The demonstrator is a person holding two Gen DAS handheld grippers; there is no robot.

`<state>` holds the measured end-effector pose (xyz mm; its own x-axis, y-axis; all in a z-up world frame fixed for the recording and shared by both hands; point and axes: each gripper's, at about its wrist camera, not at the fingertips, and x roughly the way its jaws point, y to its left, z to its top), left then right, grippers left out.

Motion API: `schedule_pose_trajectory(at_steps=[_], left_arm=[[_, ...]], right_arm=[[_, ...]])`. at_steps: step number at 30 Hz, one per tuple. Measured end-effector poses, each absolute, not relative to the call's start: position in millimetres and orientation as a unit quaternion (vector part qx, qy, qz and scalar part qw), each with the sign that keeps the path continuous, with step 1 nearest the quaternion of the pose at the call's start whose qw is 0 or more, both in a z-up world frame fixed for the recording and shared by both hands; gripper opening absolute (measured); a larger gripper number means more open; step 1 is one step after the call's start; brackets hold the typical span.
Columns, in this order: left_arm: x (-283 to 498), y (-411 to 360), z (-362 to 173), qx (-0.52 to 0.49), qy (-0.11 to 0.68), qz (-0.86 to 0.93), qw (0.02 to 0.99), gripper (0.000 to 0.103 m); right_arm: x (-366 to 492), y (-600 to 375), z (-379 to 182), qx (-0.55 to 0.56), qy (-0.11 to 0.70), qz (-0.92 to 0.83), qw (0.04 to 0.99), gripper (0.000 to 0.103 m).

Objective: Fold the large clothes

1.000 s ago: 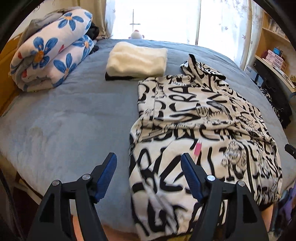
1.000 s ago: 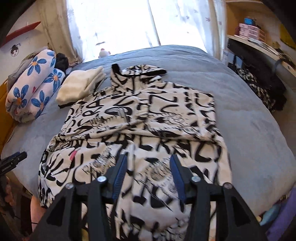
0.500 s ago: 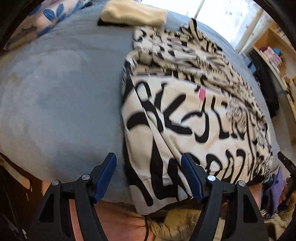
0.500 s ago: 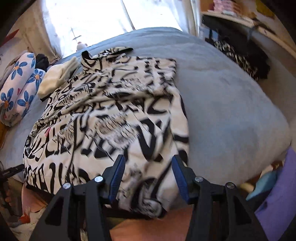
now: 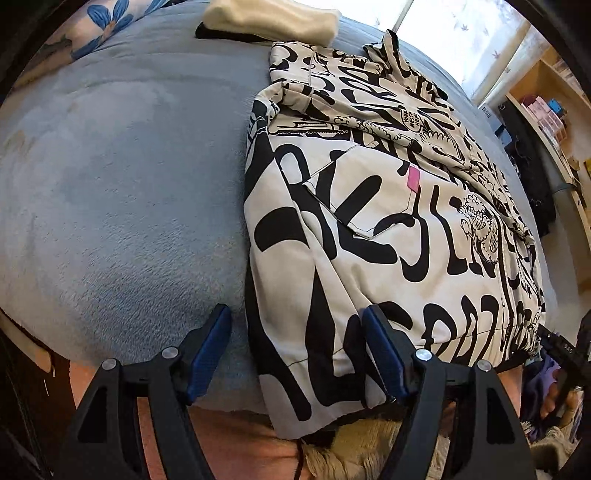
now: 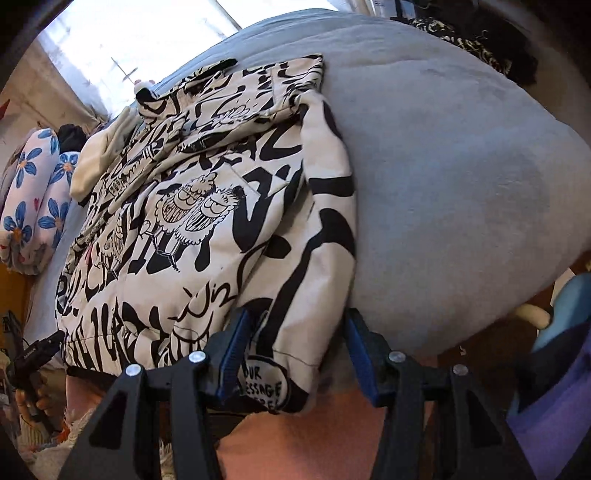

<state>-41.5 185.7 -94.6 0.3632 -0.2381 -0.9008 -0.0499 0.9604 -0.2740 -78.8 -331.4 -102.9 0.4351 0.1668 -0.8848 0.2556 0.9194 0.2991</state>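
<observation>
Left wrist view, bottom of frame: left gripper (image 5: 297,343) with blue-padded jaws spread wide, straddling the near left hem corner of the black-and-white printed jacket (image 5: 388,221); nothing clamped, right pad over the cloth, left pad over the grey-blue bedcover (image 5: 122,177). Bare skin of the person just below the hem, at bottom centre. Higher up, at centre right, small pink tag (image 5: 413,178) on the jacket front. Jacket spread flat on the bedcover, sleeves folded in, collar toward the top of frame. At far right edge, part of the other tool, dark and blurred. Upper centre, folded cream garment (image 5: 269,16) beside the jacket's top; upper left corner, blue-flowered bedding (image 5: 107,26); upper right, wooden shelves (image 5: 554,107).

Right wrist view, bottom centre: right gripper (image 6: 291,354) likewise parted wide, fingers either side of the jacket's (image 6: 207,206) near right hem corner, closed on nothing. Printed speech bubble on that corner, between the pads. Grey-blue bedcover (image 6: 443,166) filling the right half. Mid left, flowered bedding (image 6: 33,199) and cream garment (image 6: 99,158) beyond the jacket. Bright window (image 6: 140,33) at upper left.
</observation>
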Motion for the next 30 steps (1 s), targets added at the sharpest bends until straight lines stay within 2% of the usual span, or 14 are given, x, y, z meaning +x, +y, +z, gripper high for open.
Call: schedule_pose_trajectory(at_steps=[3,5,7,14,17,20,21,22,23,24,25,26,30], left_arm=[[-42.0,185.3,-93.7,-0.129,0.56,-0.056,0.816,0.072],[-43.2,185.6,-93.0,-0.13,0.56,-0.055,0.817,0.072],[-43.9,186.6,-92.0,-0.133,0.56,-0.054,0.816,0.072],[-43.3,189.5,-95.9,-0.139,0.565,-0.061,0.811,0.072],[-40.4,185.9,-101.2,-0.133,0.571,-0.068,0.807,0.078],[-37.2,178.8,-103.7,-0.122,0.576,-0.073,0.805,0.079],[-35.9,176.2,-103.8,-0.119,0.577,-0.078,0.804,0.076],[-34.7,172.6,-102.8,-0.113,0.578,-0.085,0.804,0.061],[-34.1,169.6,-101.5,-0.11,0.578,-0.092,0.803,0.042],[-33.1,166.9,-99.7,-0.111,0.578,-0.099,0.802,0.033],[-32.1,164.6,-97.3,-0.113,0.577,-0.104,0.802,0.019],[-30.1,162.3,-93.3,-0.118,0.575,-0.112,0.801,0.012],[-22.3,159.9,-76.7,-0.153,0.565,-0.137,0.799,0.007]], right_arm=[[-74.3,-329.4,-107.8,0.198,0.534,-0.016,0.821,0.052],[-74.0,-329.8,-109.0,0.201,0.532,-0.005,0.822,0.049],[-74.9,-330.0,-108.0,0.211,0.529,0.016,0.822,0.037],[-73.0,-335.6,-117.2,0.229,0.53,0.04,0.815,0.039],[-70.7,-335.2,-122.3,0.226,0.534,0.043,0.814,0.039],[-68.9,-331.9,-122.7,0.209,0.536,0.044,0.817,0.036],[-68.1,-330.3,-121.7,0.205,0.537,0.046,0.817,0.032],[-67.4,-328.7,-120.4,0.201,0.538,0.051,0.817,0.026],[-66.4,-326.9,-118.7,0.196,0.538,0.051,0.818,0.024],[-65.2,-324.7,-115.4,0.187,0.539,0.049,0.82,0.02],[-64.6,-323.3,-112.6,0.182,0.539,0.048,0.821,0.015],[-63.3,-322.3,-106.3,0.176,0.536,0.048,0.824,0.013],[-55.9,-325.9,-80.2,0.184,0.514,0.066,0.835,0.008]])
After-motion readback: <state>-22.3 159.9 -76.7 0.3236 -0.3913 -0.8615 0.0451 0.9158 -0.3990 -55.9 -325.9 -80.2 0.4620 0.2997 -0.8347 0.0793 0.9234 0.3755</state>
